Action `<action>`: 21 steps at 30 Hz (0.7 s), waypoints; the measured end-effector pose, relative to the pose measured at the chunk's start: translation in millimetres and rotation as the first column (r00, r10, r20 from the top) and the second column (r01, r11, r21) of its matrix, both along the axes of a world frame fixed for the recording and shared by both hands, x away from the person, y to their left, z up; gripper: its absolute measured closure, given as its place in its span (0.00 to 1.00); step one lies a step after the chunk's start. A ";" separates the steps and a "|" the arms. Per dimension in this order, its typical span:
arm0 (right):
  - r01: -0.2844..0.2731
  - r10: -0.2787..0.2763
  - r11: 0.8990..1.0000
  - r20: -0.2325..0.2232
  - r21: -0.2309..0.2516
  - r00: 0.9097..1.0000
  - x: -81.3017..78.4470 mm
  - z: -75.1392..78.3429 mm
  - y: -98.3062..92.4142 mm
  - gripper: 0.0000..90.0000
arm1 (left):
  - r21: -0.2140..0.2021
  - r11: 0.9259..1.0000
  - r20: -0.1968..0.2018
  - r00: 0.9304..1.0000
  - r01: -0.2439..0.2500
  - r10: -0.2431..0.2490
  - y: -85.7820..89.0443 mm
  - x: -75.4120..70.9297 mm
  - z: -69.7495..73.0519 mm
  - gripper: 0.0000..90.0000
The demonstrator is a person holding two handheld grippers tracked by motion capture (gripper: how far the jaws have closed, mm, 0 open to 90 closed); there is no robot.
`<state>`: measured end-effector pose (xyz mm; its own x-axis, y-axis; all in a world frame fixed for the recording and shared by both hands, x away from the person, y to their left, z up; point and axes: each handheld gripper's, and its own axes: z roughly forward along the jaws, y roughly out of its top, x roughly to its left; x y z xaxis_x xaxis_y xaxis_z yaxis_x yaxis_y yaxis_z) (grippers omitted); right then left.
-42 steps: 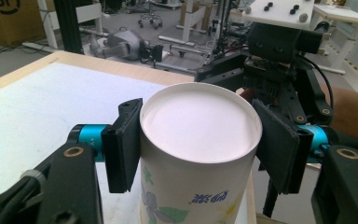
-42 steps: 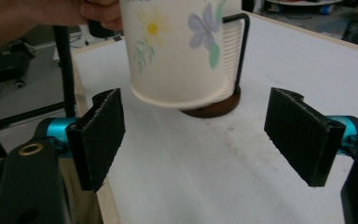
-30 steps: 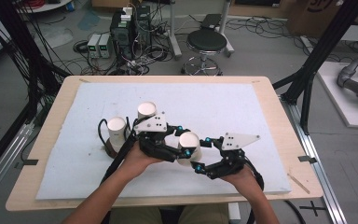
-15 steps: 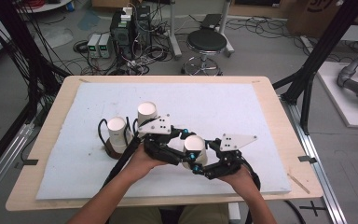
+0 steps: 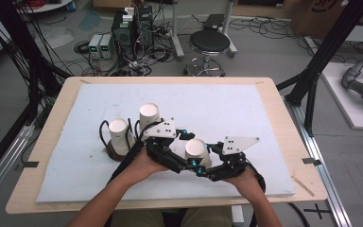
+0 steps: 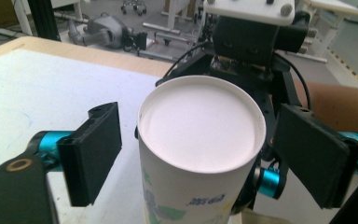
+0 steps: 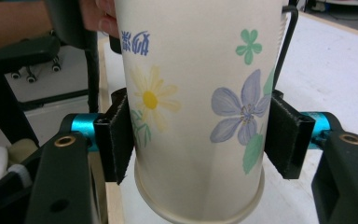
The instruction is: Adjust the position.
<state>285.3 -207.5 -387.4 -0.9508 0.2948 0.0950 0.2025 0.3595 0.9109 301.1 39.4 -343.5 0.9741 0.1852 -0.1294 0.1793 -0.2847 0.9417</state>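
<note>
1. At the left of the white mat on the tabletop (image 5: 47,198), a paper cup (image 5: 118,132) stands upside down over a dark brown base; a second upturned cup (image 5: 149,115) stands just beyond it, to its right and farther from the person.
2. The left hand-held gripper (image 5: 189,166) reaches rightward from the left hand (image 5: 142,165). Its jaws have just been opening and now stand wide. In the left gripper view the flowered cup (image 6: 200,140) sits between its pads (image 6: 93,151), with a gap on each side, so nothing is clamped.
3. The flowered cup (image 5: 196,150) stands upside down near the middle of the mat, on its near half, between the two hand-held grippers.
4. The right hand-held gripper (image 5: 203,163) comes in from the right, held by the right hand (image 5: 246,178). Its jaws have just been closing; in the right gripper view its pads (image 7: 119,137) press both sides of the flowered cup (image 7: 196,107) just above its rim, gripping it.
</note>
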 end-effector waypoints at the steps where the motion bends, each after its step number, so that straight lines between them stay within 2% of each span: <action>1: -0.002 0.003 1.000 0.004 -0.009 1.000 0.7 0.2 -0.3 0.39 | 0.004 1.000 -0.002 1.000 0.005 -0.005 0.6 0.2 0.2 0.17; 7: -0.025 0.027 0.994 0.015 -0.108 1.000 3.0 6.2 -0.4 0.39 | 0.052 0.998 -0.011 1.000 0.026 -0.025 5.5 2.0 0.3 0.17; 12: -0.062 0.068 0.977 0.023 -0.204 0.997 3.7 14.2 2.7 0.40 | 0.081 0.996 -0.019 0.999 0.040 -0.039 9.5 3.0 0.9 0.18; 17: -0.091 0.106 0.945 0.032 -0.314 0.994 4.8 22.4 9.1 0.40 | 0.120 0.991 -0.013 0.999 0.054 -0.053 10.2 2.3 0.7 0.18; 19: -0.105 0.118 0.932 0.018 -0.348 0.993 5.5 26.1 11.8 0.40 | 0.138 0.989 -0.008 0.998 0.059 -0.059 10.0 2.2 0.5 0.18; 21: -0.117 0.129 0.913 0.007 -0.390 0.992 6.5 30.1 15.2 0.40 | 0.144 0.987 -0.013 0.998 0.065 -0.063 8.7 1.9 -0.1 0.18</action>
